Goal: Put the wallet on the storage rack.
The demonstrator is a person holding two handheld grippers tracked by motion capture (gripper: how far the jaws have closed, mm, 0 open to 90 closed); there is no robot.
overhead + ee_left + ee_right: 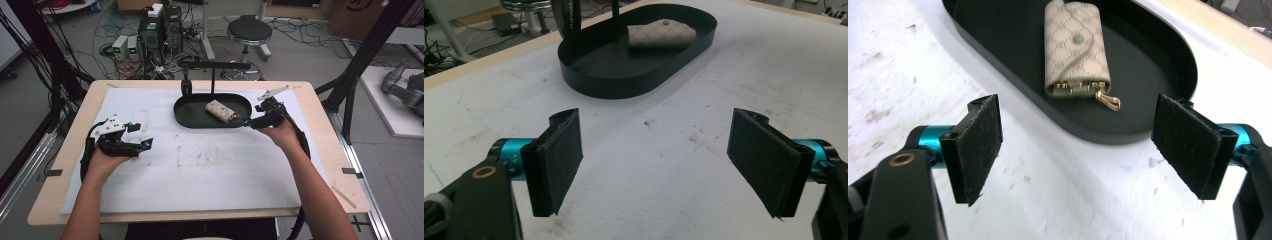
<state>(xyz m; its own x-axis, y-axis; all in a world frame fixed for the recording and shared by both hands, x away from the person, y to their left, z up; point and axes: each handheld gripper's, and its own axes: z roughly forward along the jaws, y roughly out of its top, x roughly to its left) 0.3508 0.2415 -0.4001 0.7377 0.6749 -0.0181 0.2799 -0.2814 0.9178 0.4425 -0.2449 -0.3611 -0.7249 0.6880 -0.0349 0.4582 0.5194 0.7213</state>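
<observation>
We see a wooden-edged desk covered by a stained white sheet. Toward the far middle of the sheet sits a black oval metal tray, and inside it, in its right half, lies a beige patterned fabric key pouch with a snap button and a gold clasp at one end. A black stand with a horizontal bar rises at the tray's far edge.

Our left tool hovers over the near-left part of the sheet, well apart from the tray; its two black padded jaws are spread wide and grip nothing. Our right tool sits just beside the tray's right end, its jaws likewise spread wide and empty, with the pouch ahead of them in the right gripper view.
</observation>
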